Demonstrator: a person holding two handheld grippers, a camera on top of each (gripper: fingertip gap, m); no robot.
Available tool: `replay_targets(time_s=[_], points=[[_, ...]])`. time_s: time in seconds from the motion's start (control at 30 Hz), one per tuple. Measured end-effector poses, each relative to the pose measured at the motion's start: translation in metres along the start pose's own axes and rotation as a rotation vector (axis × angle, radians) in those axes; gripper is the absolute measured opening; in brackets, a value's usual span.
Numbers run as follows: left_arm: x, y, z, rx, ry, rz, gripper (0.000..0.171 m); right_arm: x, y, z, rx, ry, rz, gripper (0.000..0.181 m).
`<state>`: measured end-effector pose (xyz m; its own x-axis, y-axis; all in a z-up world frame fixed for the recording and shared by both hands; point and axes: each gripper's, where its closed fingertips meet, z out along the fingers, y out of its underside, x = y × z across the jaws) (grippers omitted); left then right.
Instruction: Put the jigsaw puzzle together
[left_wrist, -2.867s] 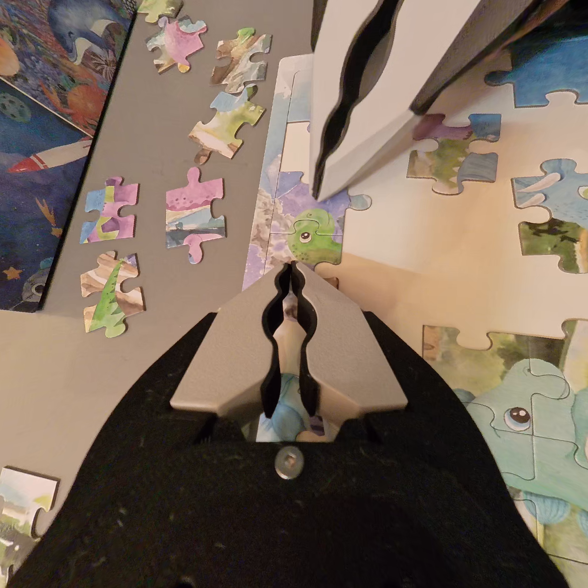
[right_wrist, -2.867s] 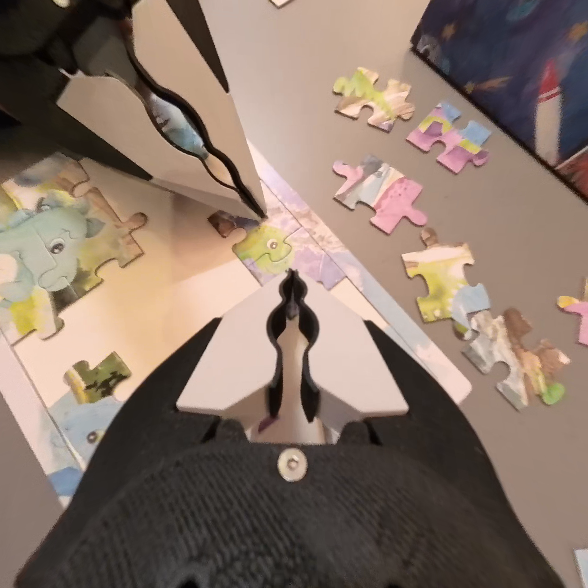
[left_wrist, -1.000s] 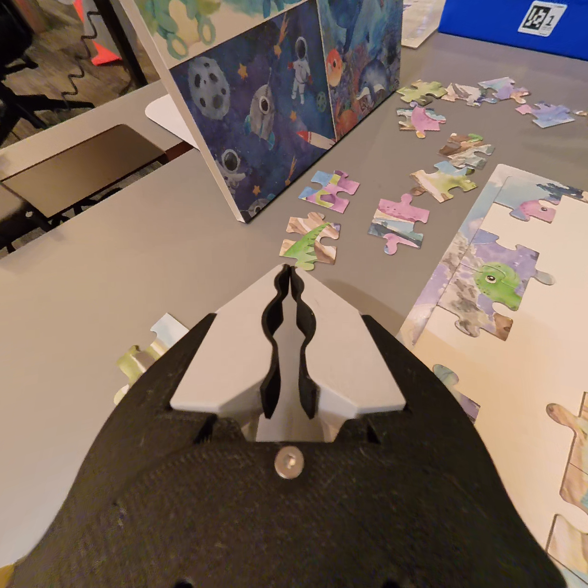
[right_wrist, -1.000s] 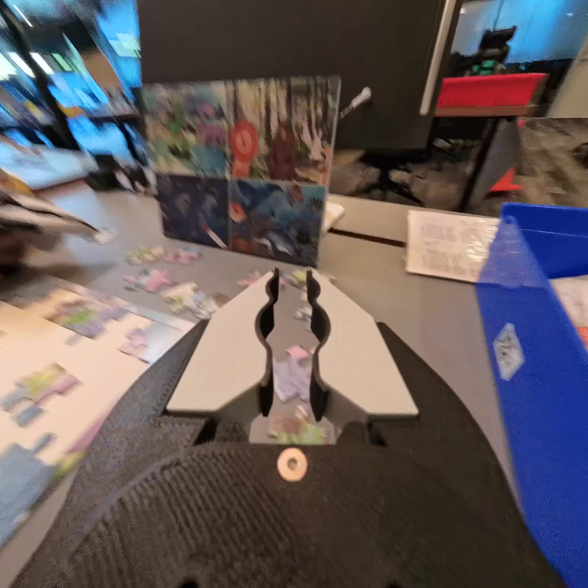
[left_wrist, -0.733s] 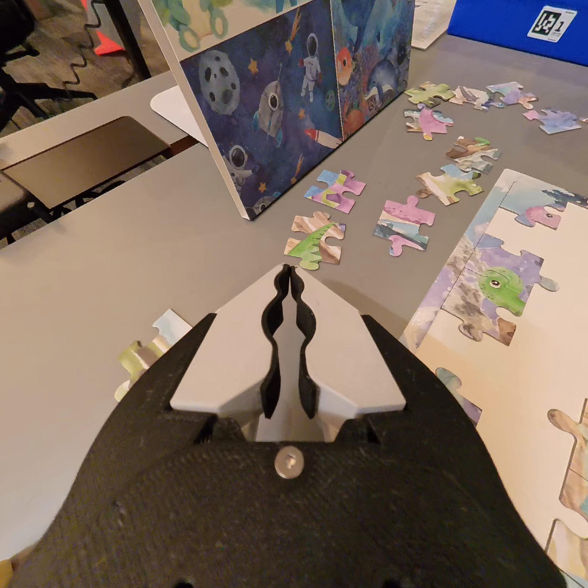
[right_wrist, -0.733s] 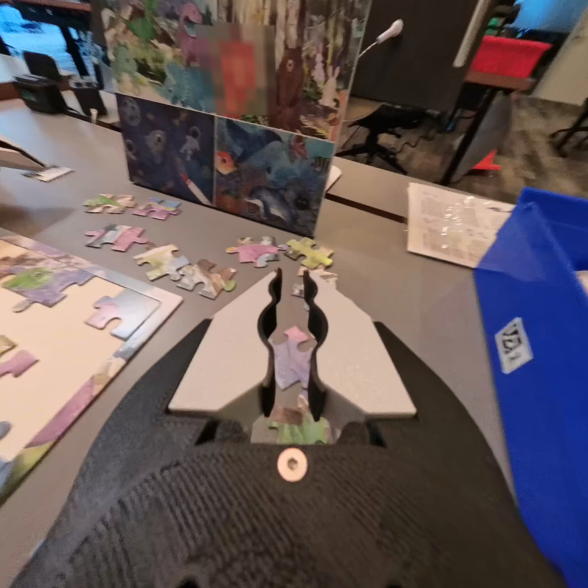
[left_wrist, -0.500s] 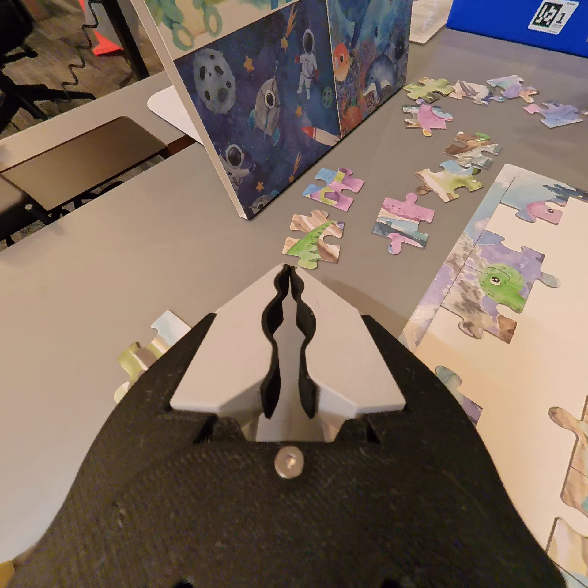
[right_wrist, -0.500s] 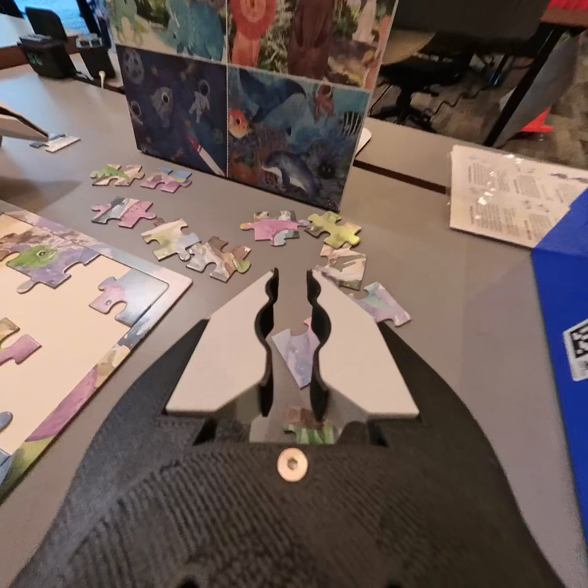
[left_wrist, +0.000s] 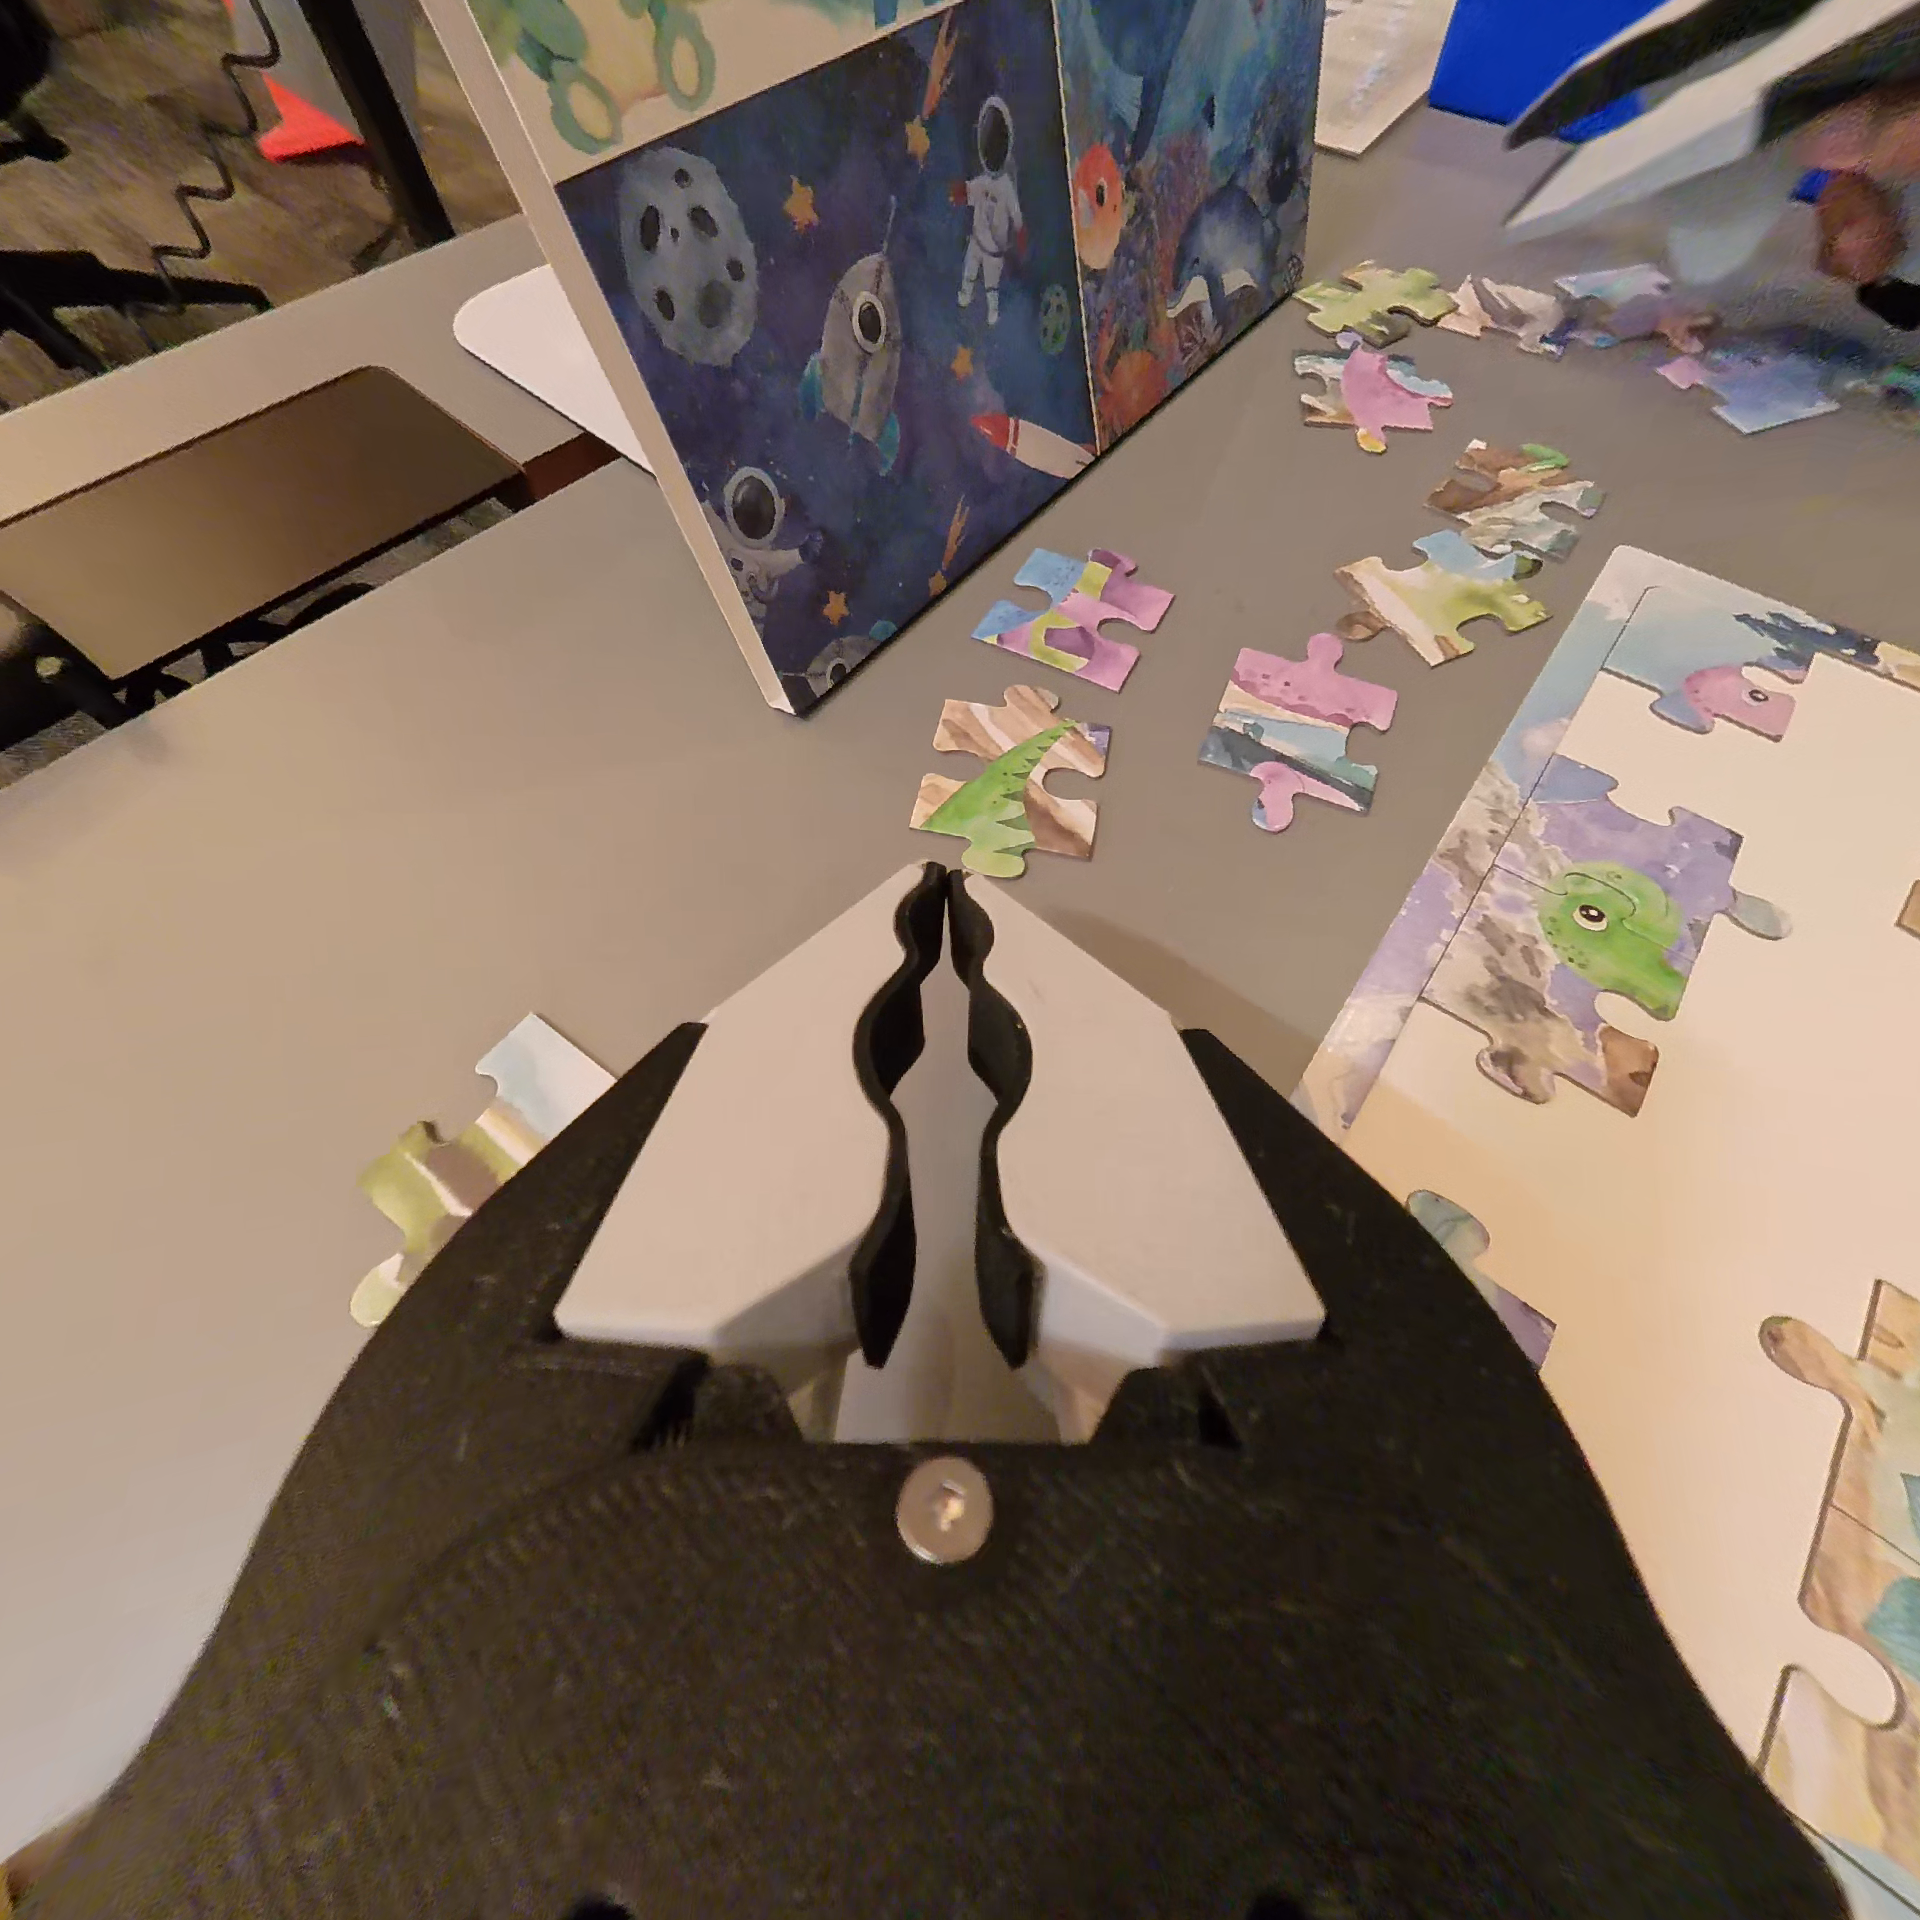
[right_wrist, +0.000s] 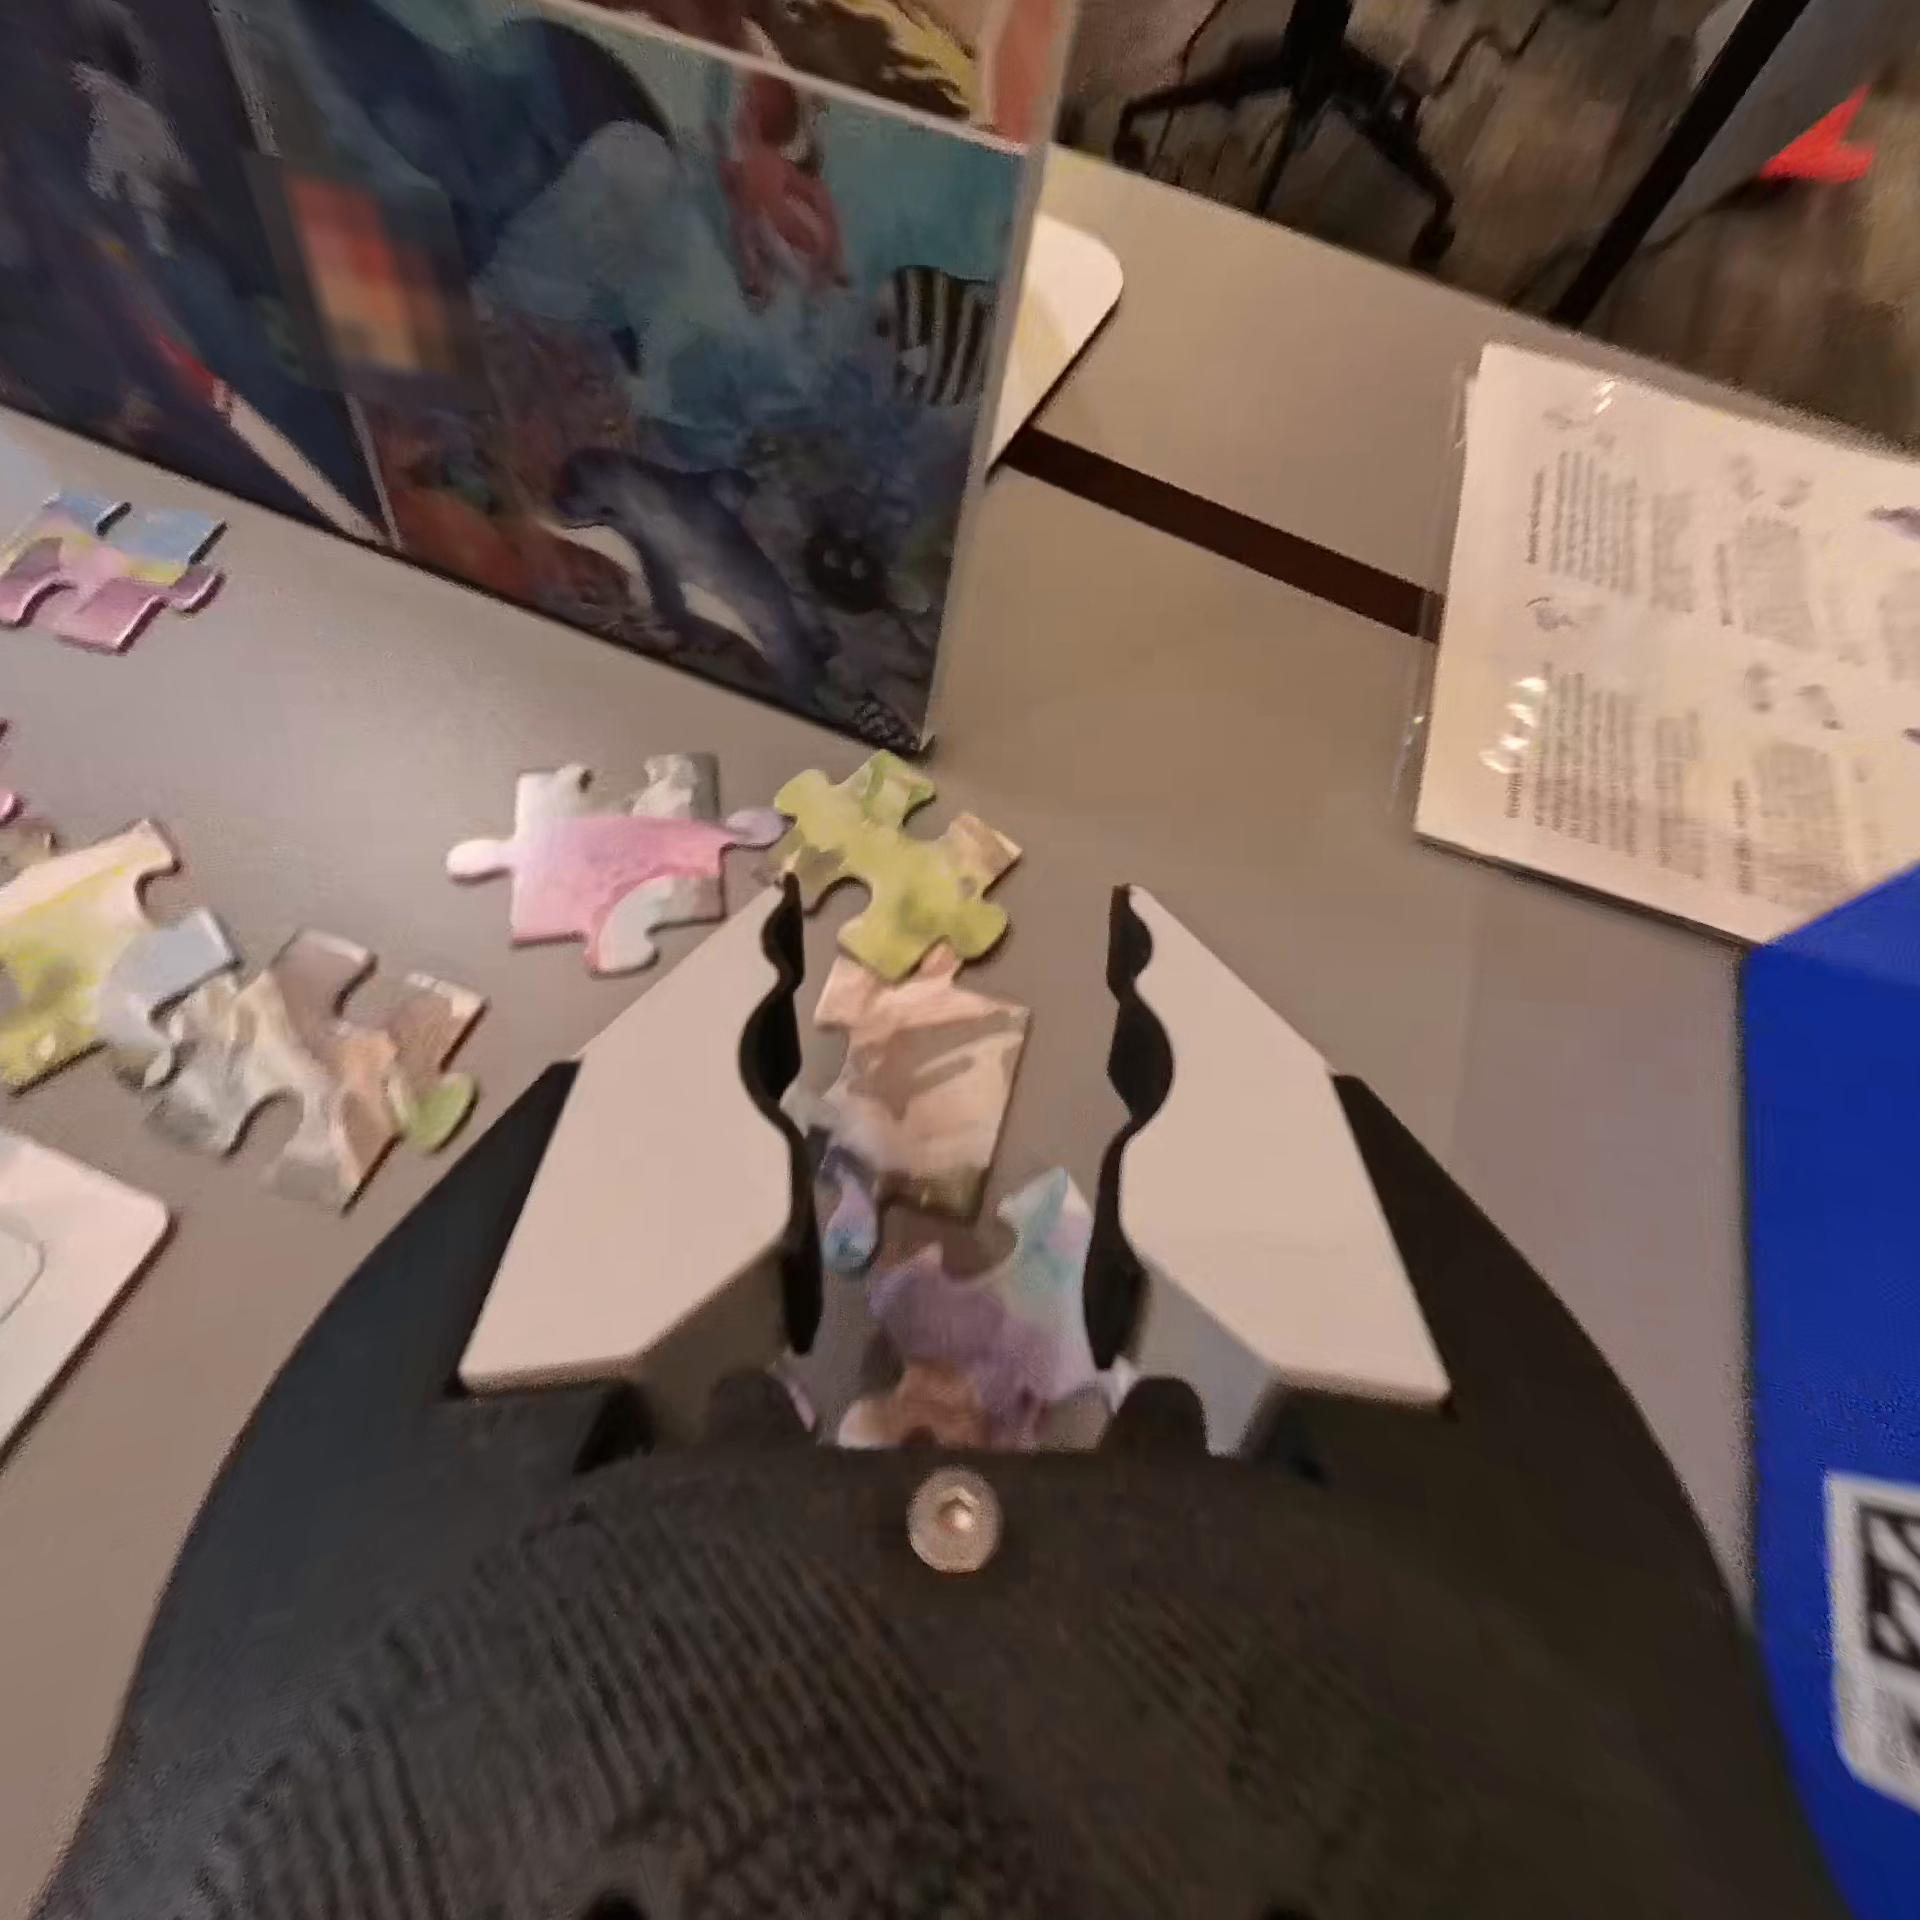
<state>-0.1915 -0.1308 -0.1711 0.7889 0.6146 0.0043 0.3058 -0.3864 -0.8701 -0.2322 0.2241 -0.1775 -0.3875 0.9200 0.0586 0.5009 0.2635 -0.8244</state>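
Left wrist view first: the left gripper (left_wrist: 945, 873) is clenched tight with nothing in it, fingertips touching, hovering over the grey table (left_wrist: 436, 831). Just past its tips sits a loose piece with a green fern shape (left_wrist: 1010, 781), and beyond that a pink-blue-yellow piece (left_wrist: 1075, 618) and a pink-topped piece (left_wrist: 1299, 732). More loose pieces trail off toward the far right, including a green and blue one (left_wrist: 1439, 594) and a brownish one (left_wrist: 1515, 501). The puzzle board (left_wrist: 1704, 1195) lies on the right, mostly bare cream backing, with a green-creature piece (left_wrist: 1590, 935) seated along its left edge and a pink-creature piece (left_wrist: 1735, 691) at the far corner. A pale green piece (left_wrist: 468, 1153) pokes out from behind the gripper body on the left. An upright picture panel (left_wrist: 883, 343) with space and sea art stands behind the pieces. The right gripper (left_wrist: 1683, 135) shows blurred at the top right.

Right wrist view, pretty blurry: the right gripper (right_wrist: 951, 904) has its fingers spread wide and is holding nothing. It is right over a cluster of loose pieces: a grey-white piece (right_wrist: 920, 1081) and a purple-blue piece (right_wrist: 977, 1320) show between the fingers, with a lime green piece (right_wrist: 899, 868) just past the tips and a pink piece (right_wrist: 613, 852) beside that. A blue bin (right_wrist: 1839, 1299) sits at the right edge, and a bagged paper sheet (right_wrist: 1683, 634) lies beyond it.
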Motion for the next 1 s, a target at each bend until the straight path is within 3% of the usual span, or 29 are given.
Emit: replay_targets(time_s=[0.1,0.17,0.37,0.6,0.63,0.67,0.83,1.0], points=[[0.001,0.0,0.0,-0.003,0.009,-0.004,0.0,-0.006,0.007,0.021,-0.089,-0.103,0.094,0.059],[0.001,0.002,0.002,-0.017,0.016,-0.006,0.0,-0.003,0.018,0.026,-0.126,-0.072,0.063,0.056],[0.002,0.004,0.004,-0.031,0.044,-0.031,0.0,-0.003,0.019,0.025,-0.122,-0.062,0.022,0.035],[0.003,0.003,0.003,-0.03,0.044,-0.018,0.0,-0.006,0.008,0.013,-0.051,-0.057,-0.013,0.033],[0.004,0.004,0.004,-0.034,0.04,-0.007,0.0,-0.007,0.001,0.006,-0.017,-0.067,-0.01,0.004],[0.005,0.005,0.004,-0.039,0.038,0.004,0.0,-0.009,-0.008,-0.001,0.029,-0.077,-0.003,0.0],[0.008,0.007,0.006,-0.06,0.024,0.053,0.0,-0.021,-0.028,-0.039,0.141,-0.096,0.024,0.007],[0.011,0.009,0.008,-0.076,0.002,0.102,0.0,-0.018,-0.021,-0.04,0.137,-0.059,0.024,0.015]])
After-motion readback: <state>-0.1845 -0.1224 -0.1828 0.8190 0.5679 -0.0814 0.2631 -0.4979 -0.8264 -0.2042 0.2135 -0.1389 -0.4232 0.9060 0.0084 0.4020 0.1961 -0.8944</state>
